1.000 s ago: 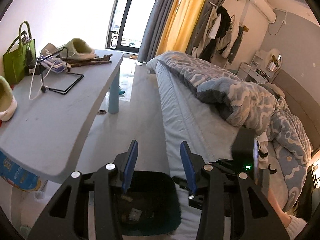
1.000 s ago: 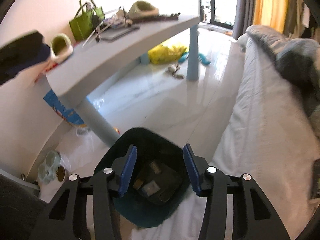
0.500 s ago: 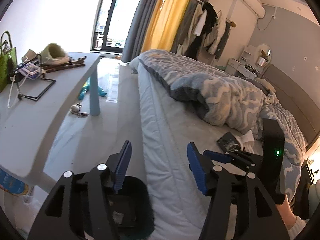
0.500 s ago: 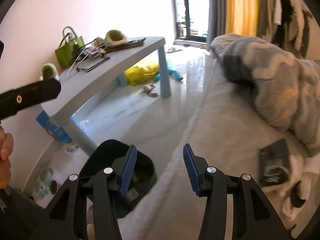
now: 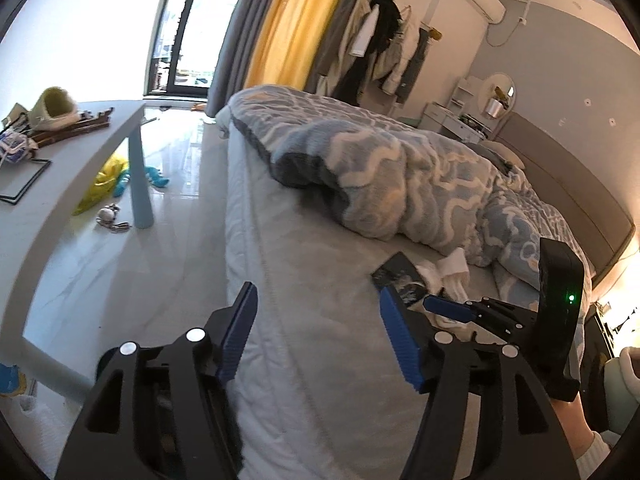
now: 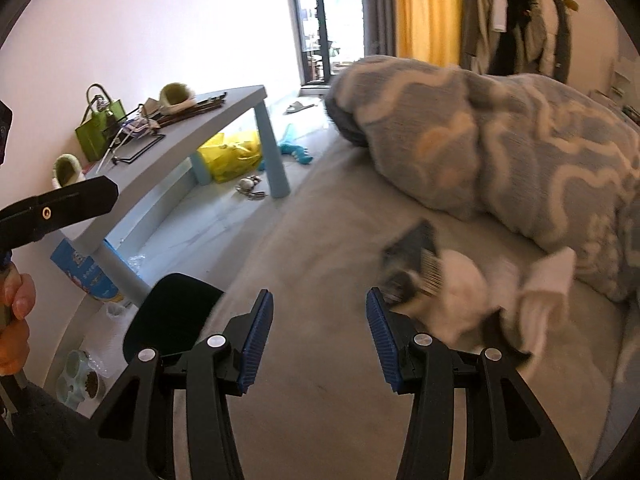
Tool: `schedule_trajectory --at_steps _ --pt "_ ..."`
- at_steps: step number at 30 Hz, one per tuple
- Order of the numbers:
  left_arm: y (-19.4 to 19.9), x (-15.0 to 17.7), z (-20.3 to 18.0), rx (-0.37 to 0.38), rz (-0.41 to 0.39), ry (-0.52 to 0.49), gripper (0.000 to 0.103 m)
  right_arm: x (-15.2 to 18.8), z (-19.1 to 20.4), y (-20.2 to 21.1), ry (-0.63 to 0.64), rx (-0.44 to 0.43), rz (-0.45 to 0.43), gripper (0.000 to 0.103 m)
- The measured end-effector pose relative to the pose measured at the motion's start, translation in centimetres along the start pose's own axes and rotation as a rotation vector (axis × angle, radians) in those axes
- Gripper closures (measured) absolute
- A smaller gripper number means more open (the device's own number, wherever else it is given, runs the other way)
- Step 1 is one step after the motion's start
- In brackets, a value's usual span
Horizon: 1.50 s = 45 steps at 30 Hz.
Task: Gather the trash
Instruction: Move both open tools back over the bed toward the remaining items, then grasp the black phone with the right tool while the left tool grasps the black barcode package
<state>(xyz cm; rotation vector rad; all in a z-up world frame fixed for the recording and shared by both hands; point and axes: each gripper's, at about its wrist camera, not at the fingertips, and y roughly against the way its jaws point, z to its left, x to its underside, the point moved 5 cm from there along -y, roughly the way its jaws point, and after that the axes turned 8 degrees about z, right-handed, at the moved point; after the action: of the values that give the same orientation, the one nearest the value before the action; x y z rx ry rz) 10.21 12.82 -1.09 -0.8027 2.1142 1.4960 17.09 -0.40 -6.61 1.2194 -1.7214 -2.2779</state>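
Observation:
A dark flat wrapper (image 6: 414,256) lies on the grey bed sheet (image 6: 320,400) beside crumpled white cloth (image 6: 472,292); both also show in the left wrist view, the wrapper (image 5: 394,272) next to the cloth (image 5: 452,276). My right gripper (image 6: 320,336) is open and empty, over the sheet just left of the wrapper. My left gripper (image 5: 318,336) is open and empty above the bed edge. A dark green trash bin (image 6: 168,320) stands on the floor by the bed, partly behind my right gripper's left finger.
A patterned blue blanket (image 5: 400,176) is heaped on the bed. A grey table (image 6: 192,136) with a green bag (image 6: 98,128), slippers and cables stands left. A yellow bag (image 6: 232,154) and small toys lie on the floor under it.
Both grippers swung from over the trash bin rightward and up onto the bed. The wrapper and white cloth have come into view near the right gripper. Both stayed open.

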Motion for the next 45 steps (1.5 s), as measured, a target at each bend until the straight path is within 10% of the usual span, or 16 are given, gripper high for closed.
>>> schedule_trajectory --at_steps 28,38,45 --pt "-8.5 1.9 -9.2 0.005 0.12 -0.11 0.038 9.4 -12.8 1.5 -0.094 0.075 0.076 0.048" --pt "-10.9 2.4 -10.2 -0.012 0.16 -0.148 0.049 9.7 -13.3 0.0 -0.058 0.045 0.096 0.08" --pt "-13.0 2.8 -10.4 -0.026 0.202 -0.174 0.055 9.1 -13.3 1.3 -0.051 0.045 0.094 0.083"
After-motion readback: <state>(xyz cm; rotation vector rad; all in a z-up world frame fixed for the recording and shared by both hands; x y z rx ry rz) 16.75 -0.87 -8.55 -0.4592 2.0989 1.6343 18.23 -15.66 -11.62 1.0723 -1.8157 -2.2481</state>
